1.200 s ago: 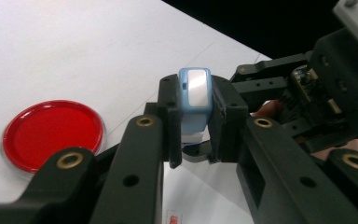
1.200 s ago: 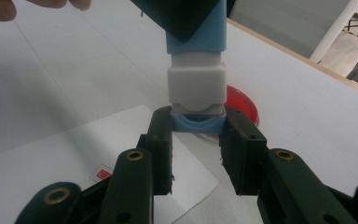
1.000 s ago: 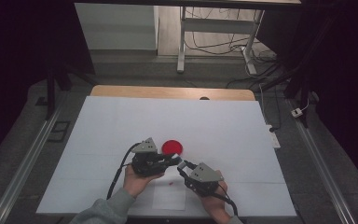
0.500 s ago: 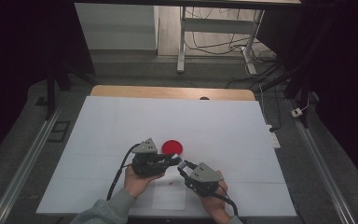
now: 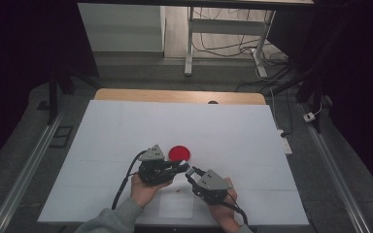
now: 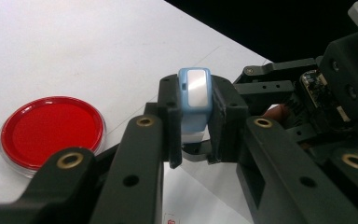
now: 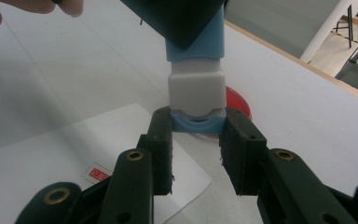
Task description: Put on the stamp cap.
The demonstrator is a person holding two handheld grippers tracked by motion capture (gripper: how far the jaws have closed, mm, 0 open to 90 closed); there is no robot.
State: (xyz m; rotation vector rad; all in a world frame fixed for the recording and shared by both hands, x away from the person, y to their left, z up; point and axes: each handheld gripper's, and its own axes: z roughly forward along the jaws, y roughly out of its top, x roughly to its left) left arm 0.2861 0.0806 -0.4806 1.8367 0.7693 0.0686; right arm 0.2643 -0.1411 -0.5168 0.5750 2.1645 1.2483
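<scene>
Both pairs of jaws pinch one small blue and white stamp, held between them above the white table. The left gripper clamps its blue body; the right gripper clamps the blue cap end. It looks light, rigid and smooth plastic, best gripped on its flat sides. Beyond lies a red ink pad, and below, a paper sheet.

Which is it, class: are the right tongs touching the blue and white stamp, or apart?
Touching. In the right gripper view the right tongs clamp both sides of the stamp at its blue end.
</scene>
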